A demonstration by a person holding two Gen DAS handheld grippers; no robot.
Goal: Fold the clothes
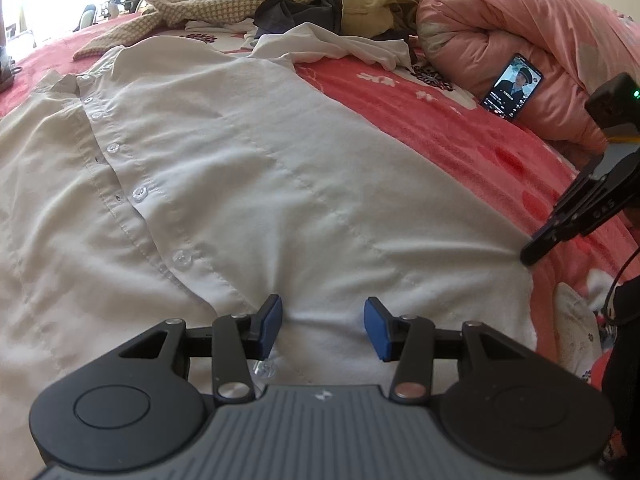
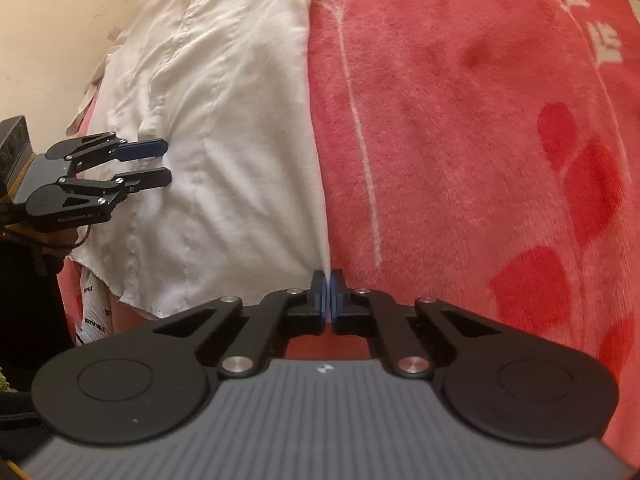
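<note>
A white button-up shirt [image 1: 248, 168] lies spread flat, front up, on the red blanket [image 2: 480, 140]. My left gripper [image 1: 324, 328] hovers at the shirt's near hem just right of the button placket. It is open, its blue pads [image 1: 269, 326] apart over slightly puckered cloth. From the right wrist view the left gripper [image 2: 164, 164] shows at the left with its tips at the shirt [image 2: 208, 120]. My right gripper [image 2: 329, 298] is shut on the shirt's side edge, where white cloth runs into the closed pads. The right gripper [image 1: 532, 254] sits at the shirt's right edge.
A pile of mixed clothes [image 1: 320, 4] lies at the back of the bed. A rolled pink quilt [image 1: 520, 32] fills the back right, with a lit phone [image 1: 512, 86] propped against it. A person's dark sleeve [image 2: 24, 288] is at the left.
</note>
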